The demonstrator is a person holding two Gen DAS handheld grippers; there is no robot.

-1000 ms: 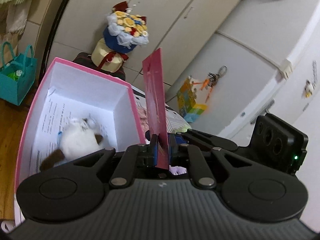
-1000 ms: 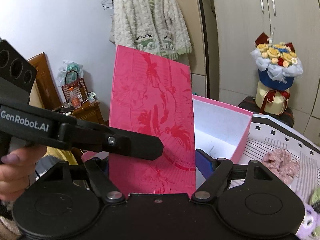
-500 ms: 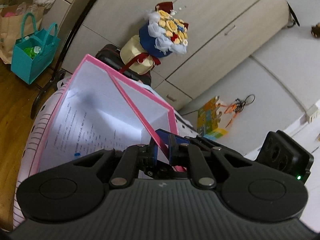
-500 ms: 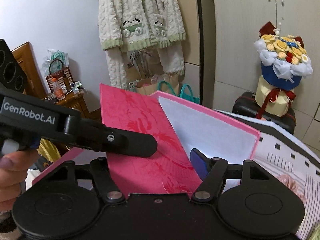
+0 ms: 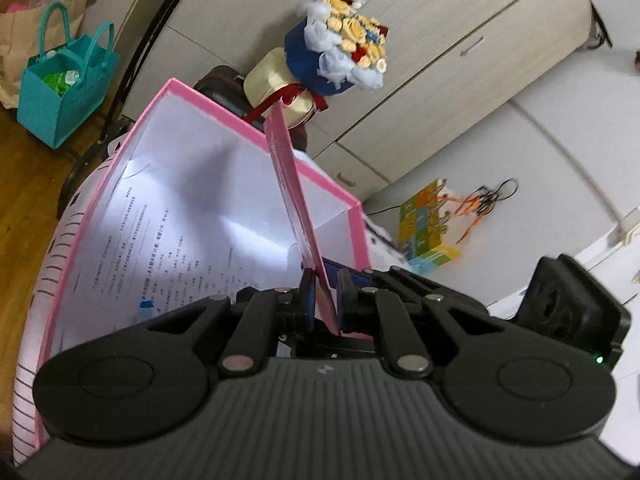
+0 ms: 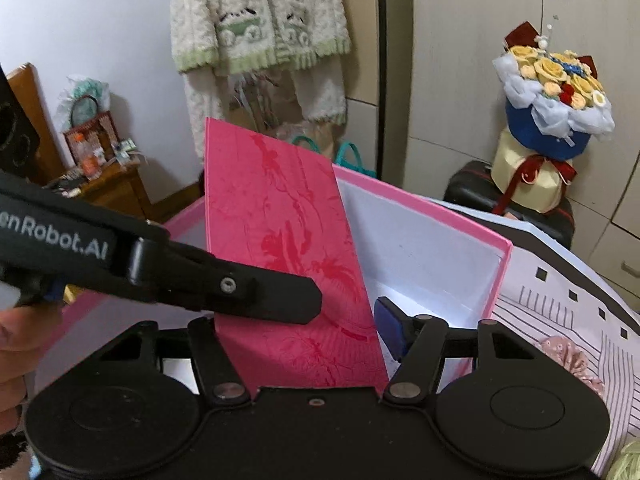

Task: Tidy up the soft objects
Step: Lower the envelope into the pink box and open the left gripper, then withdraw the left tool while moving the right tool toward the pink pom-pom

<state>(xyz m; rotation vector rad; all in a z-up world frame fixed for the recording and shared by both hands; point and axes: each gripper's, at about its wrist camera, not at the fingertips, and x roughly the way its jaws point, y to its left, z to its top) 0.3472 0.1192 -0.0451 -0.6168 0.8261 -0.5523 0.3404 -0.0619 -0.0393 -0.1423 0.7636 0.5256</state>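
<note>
A pink box (image 5: 352, 224) with a white inside stands on the table; a printed sheet (image 5: 168, 248) lines its floor. Its hinged pink lid (image 5: 296, 216) stands tilted over the box. My left gripper (image 5: 325, 300) is shut on the lid's lower edge. In the right wrist view the lid (image 6: 288, 248) fills the space between the fingers of my right gripper (image 6: 304, 336), which is open; the left gripper's finger (image 6: 240, 288) crosses in front. A pink scrunchie (image 6: 568, 360) lies on the patterned cloth to the right. The box's soft contents are hidden.
A flower bouquet (image 6: 556, 96) sits on a dark suitcase (image 6: 516, 200) behind the table. A teal bag (image 5: 64, 84) stands on the wooden floor at left. A knit cardigan (image 6: 256, 28) hangs on the wall. Cupboards and a fridge (image 5: 520, 160) stand behind.
The lid has swung down from upright to a tilt over the box, then risen slightly. The white plush seen in the box a second ago is out of sight.
</note>
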